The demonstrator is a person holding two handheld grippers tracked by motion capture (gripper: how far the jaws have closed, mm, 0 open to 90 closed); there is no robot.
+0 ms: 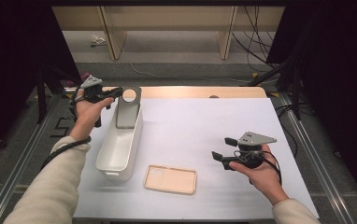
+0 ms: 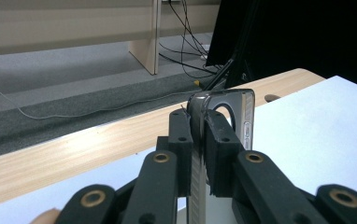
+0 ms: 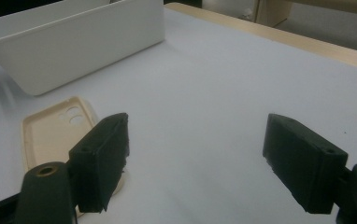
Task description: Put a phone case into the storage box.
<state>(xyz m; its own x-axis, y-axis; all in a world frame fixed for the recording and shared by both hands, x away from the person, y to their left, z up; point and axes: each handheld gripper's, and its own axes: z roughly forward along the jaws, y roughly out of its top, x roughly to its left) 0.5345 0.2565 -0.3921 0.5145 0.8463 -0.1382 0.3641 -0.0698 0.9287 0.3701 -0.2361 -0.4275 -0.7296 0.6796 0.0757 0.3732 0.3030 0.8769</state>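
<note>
My left gripper (image 1: 115, 92) is shut on the top edge of a grey phone case (image 1: 129, 109) with a round camera hole. The case hangs upright over the far end of a long white bin (image 1: 120, 149). In the left gripper view the jaws (image 2: 197, 126) pinch the grey case (image 2: 242, 116) edge-on. A beige phone case (image 1: 170, 179) lies flat on the mat in front of the bin. My right gripper (image 1: 221, 147) hovers open to the right of it. In the right gripper view the gripper (image 3: 195, 158) has nothing between its jaws, with the beige case (image 3: 50, 133) and the bin (image 3: 83, 42) to the left.
A white mat (image 1: 200, 126) covers most of a wooden table (image 1: 190, 92), whose far edge stays bare. Metal rails run along both sides of the table. Beyond it are a grey floor, wooden furniture legs and loose cables.
</note>
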